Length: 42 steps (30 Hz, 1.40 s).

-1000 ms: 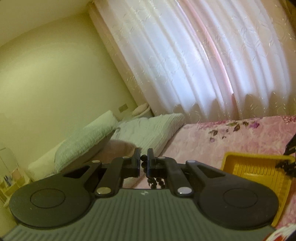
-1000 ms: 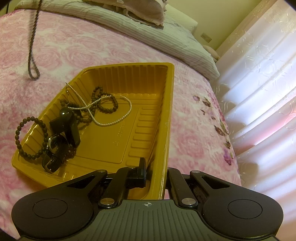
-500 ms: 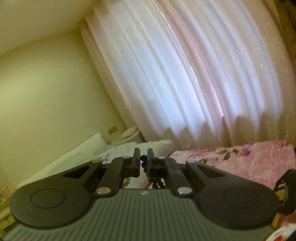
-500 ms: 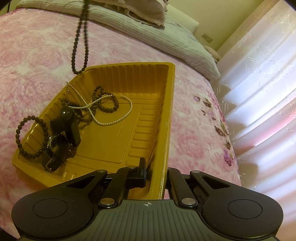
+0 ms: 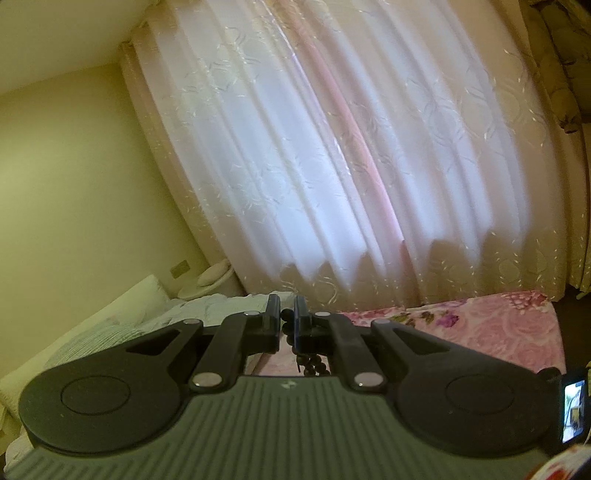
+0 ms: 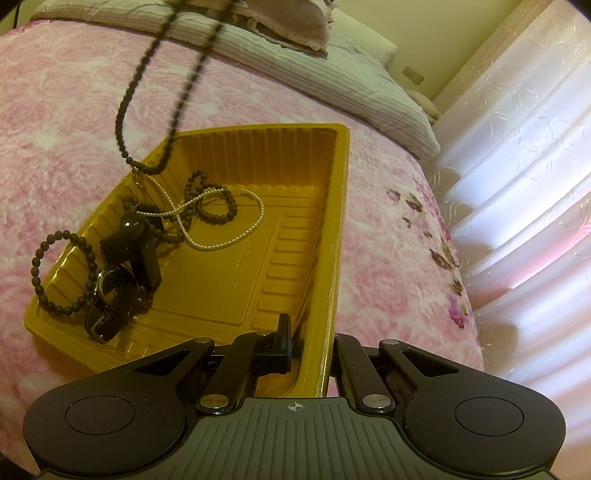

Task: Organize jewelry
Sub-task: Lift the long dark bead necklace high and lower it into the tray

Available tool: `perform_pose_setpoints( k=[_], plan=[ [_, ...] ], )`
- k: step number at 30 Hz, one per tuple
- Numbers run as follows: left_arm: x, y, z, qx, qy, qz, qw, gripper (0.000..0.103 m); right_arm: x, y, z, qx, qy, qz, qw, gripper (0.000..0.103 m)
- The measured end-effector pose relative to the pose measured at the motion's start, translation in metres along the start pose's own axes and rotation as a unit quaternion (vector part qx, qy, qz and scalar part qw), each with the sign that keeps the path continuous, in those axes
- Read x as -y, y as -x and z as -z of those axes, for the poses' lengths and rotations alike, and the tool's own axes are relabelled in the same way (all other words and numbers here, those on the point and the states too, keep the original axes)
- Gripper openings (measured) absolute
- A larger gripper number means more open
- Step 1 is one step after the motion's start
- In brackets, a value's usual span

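In the left wrist view my left gripper [image 5: 286, 312] is shut on a long dark bead necklace [image 5: 313, 365], whose beads show between and below the fingers. In the right wrist view that necklace [image 6: 127, 110] hangs from above, its lower loop over the far left corner of the yellow tray [image 6: 258, 291]. My right gripper [image 6: 310, 328] is shut on the tray's near right rim; one finger is inside the tray, the other hidden behind the rim. In the tray lie a pearl necklace [image 6: 221, 242], a dark bead string [image 6: 212, 210], a watch [image 6: 107, 295] and a black block [image 6: 136, 251].
A bead bracelet [image 6: 40, 273] hangs over the tray's left rim. The tray sits on a pink floral bedspread [image 6: 388, 258]. Pillows [image 6: 295, 22] lie at the head of the bed. A sheer curtain [image 5: 351, 166] runs along the bed's far side.
The hanging necklace has swung right, from over the bedspread to over the tray's far left corner. The left wrist view has lifted toward the curtain, and the tray has left it. The right gripper has held still.
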<state>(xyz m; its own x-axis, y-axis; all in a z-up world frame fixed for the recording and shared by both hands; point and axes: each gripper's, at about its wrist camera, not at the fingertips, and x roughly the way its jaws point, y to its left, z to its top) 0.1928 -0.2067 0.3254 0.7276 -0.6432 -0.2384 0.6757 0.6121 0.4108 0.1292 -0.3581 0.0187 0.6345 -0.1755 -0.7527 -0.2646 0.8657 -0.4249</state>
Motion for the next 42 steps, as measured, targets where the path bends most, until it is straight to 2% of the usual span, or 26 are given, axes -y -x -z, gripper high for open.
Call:
perform_pose_setpoints(
  k=[6,9,16,25,42],
  plan=[
    [0.012,-0.005,-0.016,0.019,-0.002,0.009,0.9998,0.006,0.001,-0.001,0.001,0.001,-0.003,-0.002,1.0,0.005],
    [0.019,-0.009,-0.015,0.016,-0.007,0.015,0.9997,0.006,0.001,-0.001,0.002,0.001,-0.006,-0.003,1.0,0.005],
    [0.035,-0.037,0.019,-0.04,-0.016,0.033,0.9985,0.006,0.002,-0.002,0.003,0.0,-0.01,-0.006,1.0,0.005],
    [0.061,-0.069,0.06,-0.104,-0.033,0.07,0.9916,0.006,0.002,-0.002,0.002,0.0,-0.011,-0.006,1.0,0.005],
    [0.084,-0.099,0.106,-0.166,-0.024,0.105,0.9803,0.006,0.006,-0.004,0.006,-0.002,-0.018,-0.012,1.0,0.005]
  ],
)
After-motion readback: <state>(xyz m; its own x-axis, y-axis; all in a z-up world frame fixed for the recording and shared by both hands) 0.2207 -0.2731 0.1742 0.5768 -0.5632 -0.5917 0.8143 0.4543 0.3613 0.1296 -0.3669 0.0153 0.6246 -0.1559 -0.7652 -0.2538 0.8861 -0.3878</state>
